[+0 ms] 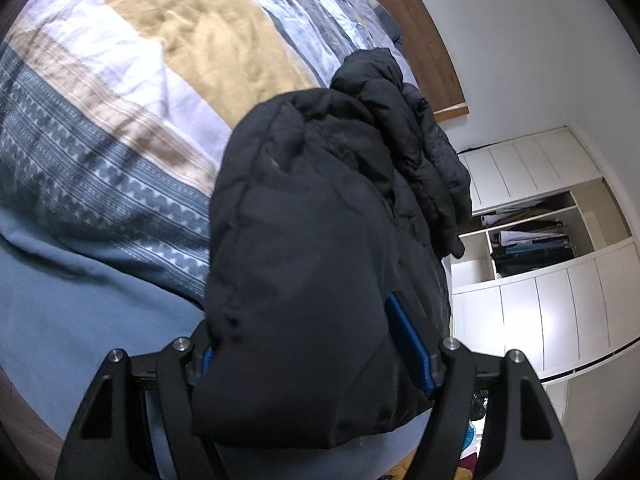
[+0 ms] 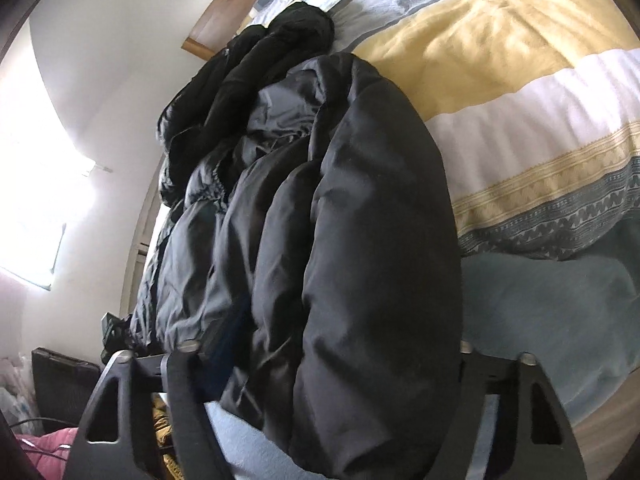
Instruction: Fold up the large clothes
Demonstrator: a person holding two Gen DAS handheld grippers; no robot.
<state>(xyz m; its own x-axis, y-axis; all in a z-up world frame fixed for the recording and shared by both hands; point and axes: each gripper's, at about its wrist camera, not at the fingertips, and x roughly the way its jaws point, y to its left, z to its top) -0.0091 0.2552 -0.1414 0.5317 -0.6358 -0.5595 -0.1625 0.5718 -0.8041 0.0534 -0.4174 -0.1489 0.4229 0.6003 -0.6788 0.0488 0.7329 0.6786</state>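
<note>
A black puffer jacket (image 1: 312,216) lies bunched over the bed, filling the middle of both views; it also shows in the right wrist view (image 2: 340,220) with its shiny grey lining (image 2: 276,108) exposed. My left gripper (image 1: 308,344) is shut on a thick fold of the jacket; a blue finger pad (image 1: 408,344) presses its right side. My right gripper (image 2: 320,356) is shut on another thick fold, which hides its fingertips. A sleeve (image 1: 424,152) trails toward the bed's far end.
The bed has a striped duvet (image 1: 160,60) in yellow, white and patterned blue, with a plain blue sheet (image 1: 60,304) near me. A wooden headboard (image 1: 424,28) is beyond. A white wardrobe (image 1: 560,248) with open shelves stands to the right. A bright window (image 2: 36,184) is left.
</note>
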